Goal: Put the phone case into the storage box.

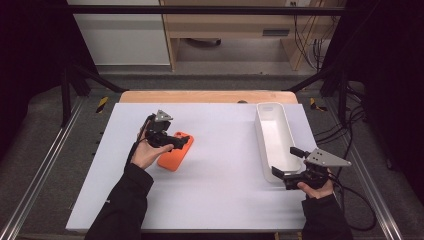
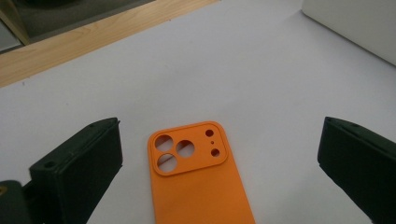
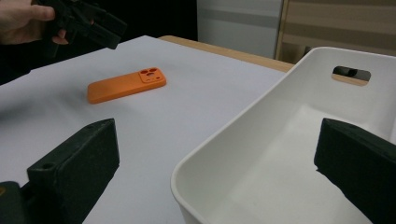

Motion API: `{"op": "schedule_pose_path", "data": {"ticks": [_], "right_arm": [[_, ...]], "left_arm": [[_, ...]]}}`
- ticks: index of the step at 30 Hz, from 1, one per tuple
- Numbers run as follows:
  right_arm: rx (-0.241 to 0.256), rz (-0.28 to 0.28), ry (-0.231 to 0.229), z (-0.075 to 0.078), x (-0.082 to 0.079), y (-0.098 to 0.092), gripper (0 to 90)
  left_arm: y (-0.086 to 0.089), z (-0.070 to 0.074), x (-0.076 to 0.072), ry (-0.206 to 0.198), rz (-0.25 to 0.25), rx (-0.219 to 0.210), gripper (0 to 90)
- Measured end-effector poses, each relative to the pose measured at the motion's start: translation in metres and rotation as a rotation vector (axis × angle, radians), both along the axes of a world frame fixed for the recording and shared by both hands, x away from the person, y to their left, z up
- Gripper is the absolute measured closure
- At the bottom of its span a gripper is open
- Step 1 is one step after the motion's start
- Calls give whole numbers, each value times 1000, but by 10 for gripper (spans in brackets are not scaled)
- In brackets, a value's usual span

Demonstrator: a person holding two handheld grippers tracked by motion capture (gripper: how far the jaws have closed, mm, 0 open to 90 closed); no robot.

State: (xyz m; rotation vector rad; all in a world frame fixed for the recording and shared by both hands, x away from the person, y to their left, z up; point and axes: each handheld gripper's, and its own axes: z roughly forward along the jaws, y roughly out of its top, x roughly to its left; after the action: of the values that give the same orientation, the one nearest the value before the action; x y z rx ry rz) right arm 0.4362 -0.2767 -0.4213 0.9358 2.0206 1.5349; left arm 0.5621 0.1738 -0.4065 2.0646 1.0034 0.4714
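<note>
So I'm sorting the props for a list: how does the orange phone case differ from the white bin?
The phone case is orange, thin and lies flat with its camera cutouts facing up; the white bin is a long, deep trough with an open top and a handle slot in its far end. The case lies below the left gripper, while the bin sits by the right gripper. Both rest on the white table.

A lab: dark curtains (image 1: 30, 55), floor rails (image 1: 35, 180), loose cables (image 1: 312, 47)
</note>
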Motion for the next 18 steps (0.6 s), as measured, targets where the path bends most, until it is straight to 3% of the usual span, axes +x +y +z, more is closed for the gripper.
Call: {"op": "schedule_pose_path", "data": {"ticks": [9,15,18], "right_arm": [[-1,1,1,0,0,0,4],[0,1,2,0,0,0,4],[0,1,5,0,0,0,4]], "left_arm": [[-1,-14,3,30,10,17,0],[-4,-20,4,58,19,53,0],[-4,-25,4,67,20,46,0]]}}
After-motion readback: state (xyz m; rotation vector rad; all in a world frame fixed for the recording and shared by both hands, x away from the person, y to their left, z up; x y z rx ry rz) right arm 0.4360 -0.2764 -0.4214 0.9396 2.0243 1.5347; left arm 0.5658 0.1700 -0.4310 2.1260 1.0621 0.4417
